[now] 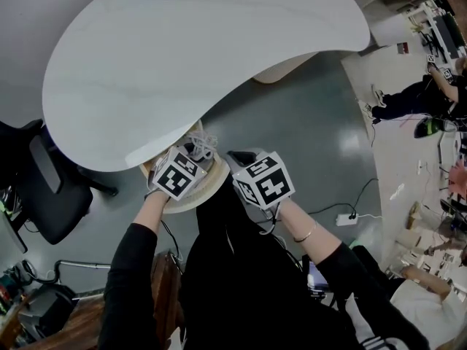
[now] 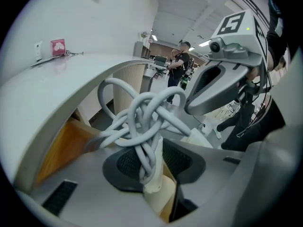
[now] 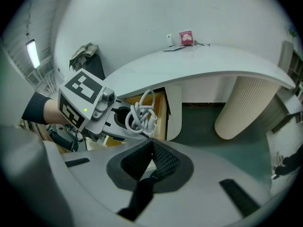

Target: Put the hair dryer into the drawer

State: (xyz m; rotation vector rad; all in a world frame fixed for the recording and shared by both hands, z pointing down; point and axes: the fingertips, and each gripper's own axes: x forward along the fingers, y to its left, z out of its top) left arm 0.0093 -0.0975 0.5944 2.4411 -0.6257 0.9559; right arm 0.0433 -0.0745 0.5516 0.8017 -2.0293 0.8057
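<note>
My left gripper [image 1: 193, 159] [image 2: 154, 174] is shut on the cream handle end of the hair dryer [image 2: 158, 188]. Its knotted white cord [image 2: 142, 117] [image 1: 199, 146] [image 3: 140, 115] bunches up just past the jaws. The bundle hangs over the open drawer [image 3: 159, 109] [image 1: 191, 198], which has a wooden inside [image 2: 61, 145] and sits under the white table top [image 1: 182, 57]. The dryer's body is hidden. My right gripper [image 1: 235, 159] [image 3: 151, 148] is close beside the left one, its pads together with nothing between them; it shows as a grey arm [image 2: 208, 93] in the left gripper view.
A ribbed cream table pedestal [image 3: 241, 108] [image 2: 130, 86] stands right of the drawer. A small pink box [image 3: 185, 37] lies on the table's far edge. A black office chair [image 1: 51, 188] is at the left, a power strip [image 1: 344, 218] lies on the floor, and people [image 1: 408, 97] are further right.
</note>
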